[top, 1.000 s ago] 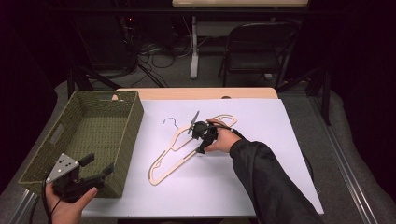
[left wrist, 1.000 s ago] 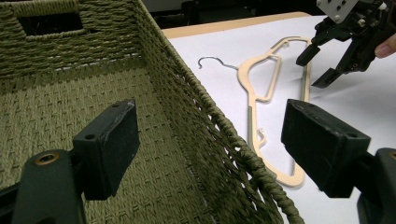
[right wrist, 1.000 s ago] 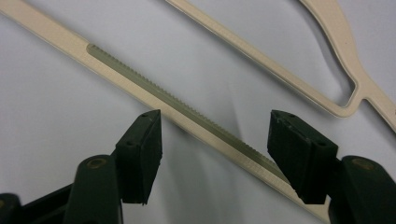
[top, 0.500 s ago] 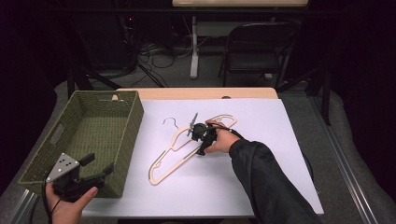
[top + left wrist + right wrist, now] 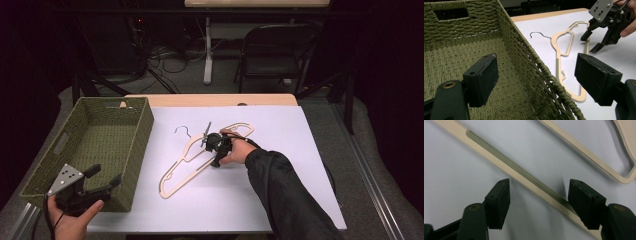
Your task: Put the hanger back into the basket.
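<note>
A cream plastic hanger point(image 5: 170, 176) with a metal hook point(image 5: 182, 130) lies flat on the white table top. My right gripper point(image 5: 212, 150) hovers over the middle of it, pointing down. In the right gripper view its jaws stand open point(image 5: 539, 195) on either side of the hanger's ribbed bar point(image 5: 506, 163), close above the table. The left gripper view shows that gripper point(image 5: 591, 43) over the hanger point(image 5: 559, 62). My left gripper point(image 5: 106, 175) is held at the near corner of the basket, open point(image 5: 539, 77) with nothing between its pads point(image 5: 482, 80).
An olive woven basket point(image 5: 142, 140) with nothing in it stands on the table's left side; its rim point(image 5: 541, 70) runs under my left gripper. Beyond the table's wooden far edge point(image 5: 210, 99) stand a dark folding chair point(image 5: 280, 55) and floor cables point(image 5: 170, 55).
My right gripper has eased slightly lower over the hanger's bar. The left gripper and the hanger have stayed put.
</note>
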The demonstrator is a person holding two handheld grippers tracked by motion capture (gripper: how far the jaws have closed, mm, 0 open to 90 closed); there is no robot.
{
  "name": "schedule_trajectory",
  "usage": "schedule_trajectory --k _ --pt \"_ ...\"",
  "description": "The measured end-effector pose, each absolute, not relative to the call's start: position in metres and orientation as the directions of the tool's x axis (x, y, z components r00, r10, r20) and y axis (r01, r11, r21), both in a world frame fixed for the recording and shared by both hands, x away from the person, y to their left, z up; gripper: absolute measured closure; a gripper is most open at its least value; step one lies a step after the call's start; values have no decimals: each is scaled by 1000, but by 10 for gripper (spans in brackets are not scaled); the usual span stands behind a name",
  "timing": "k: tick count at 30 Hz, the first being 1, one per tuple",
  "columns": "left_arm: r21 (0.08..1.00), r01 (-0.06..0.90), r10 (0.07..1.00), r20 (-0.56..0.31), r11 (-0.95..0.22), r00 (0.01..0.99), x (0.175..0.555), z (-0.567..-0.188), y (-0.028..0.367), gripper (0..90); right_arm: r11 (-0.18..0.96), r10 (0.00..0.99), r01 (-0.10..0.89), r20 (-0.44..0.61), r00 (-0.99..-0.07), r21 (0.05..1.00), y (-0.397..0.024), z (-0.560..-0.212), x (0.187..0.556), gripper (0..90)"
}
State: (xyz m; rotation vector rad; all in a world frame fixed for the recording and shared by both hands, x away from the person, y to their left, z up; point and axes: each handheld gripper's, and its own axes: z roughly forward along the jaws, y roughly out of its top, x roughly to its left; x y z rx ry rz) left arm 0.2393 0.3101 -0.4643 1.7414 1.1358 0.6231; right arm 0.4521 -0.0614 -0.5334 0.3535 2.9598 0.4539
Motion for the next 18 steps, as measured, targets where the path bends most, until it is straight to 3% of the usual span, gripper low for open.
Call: schedule_trajectory --k 8,18 --pt "897 419 894 -69 -138 443 239 -464 309 192 941 220 190 -77 -973 281 -65 -531 448 484" --pt "899 417 896 -68 -136 439 238 -463 310 192 975 149 137 -56 -987 177 -68 -528 430 613"
